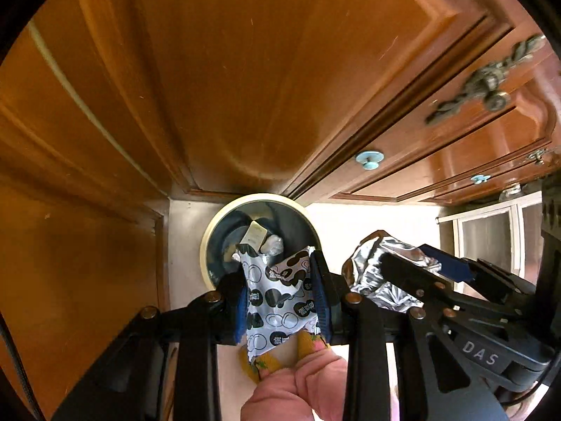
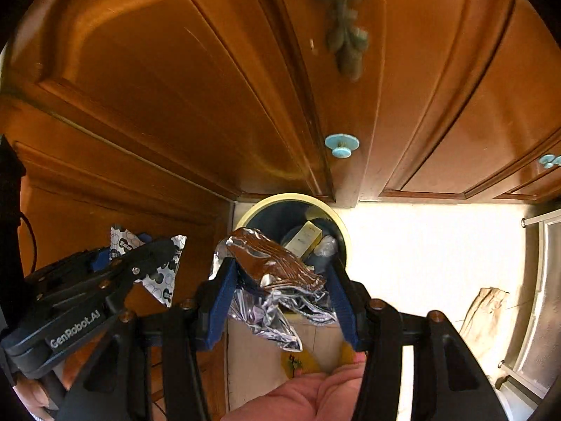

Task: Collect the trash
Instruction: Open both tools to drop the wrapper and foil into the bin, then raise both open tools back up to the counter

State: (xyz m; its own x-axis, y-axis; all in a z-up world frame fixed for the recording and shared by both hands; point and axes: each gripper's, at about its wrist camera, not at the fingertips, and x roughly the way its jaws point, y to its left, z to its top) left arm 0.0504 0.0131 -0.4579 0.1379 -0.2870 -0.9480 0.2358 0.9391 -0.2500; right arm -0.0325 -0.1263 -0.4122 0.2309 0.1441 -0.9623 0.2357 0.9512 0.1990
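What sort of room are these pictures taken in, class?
Probably a home kitchen: wooden cabinet doors with blue knobs line the pale floor, and a round waste bin holding rubbish stands in the corner.

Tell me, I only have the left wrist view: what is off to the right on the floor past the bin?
Observer: A crumpled brown paper bag lies on the pale floor beside a metal-framed glass door.
Operator: Is the foil held by both pads?
Observer: Yes, the right gripper has both blue pads against the crumpled foil wrapper.
Operator: How does the foil line up with the bin?
Observer: In the right wrist view it hangs in front of the trash bin, overlapping its opening; the small box inside shows just above it.
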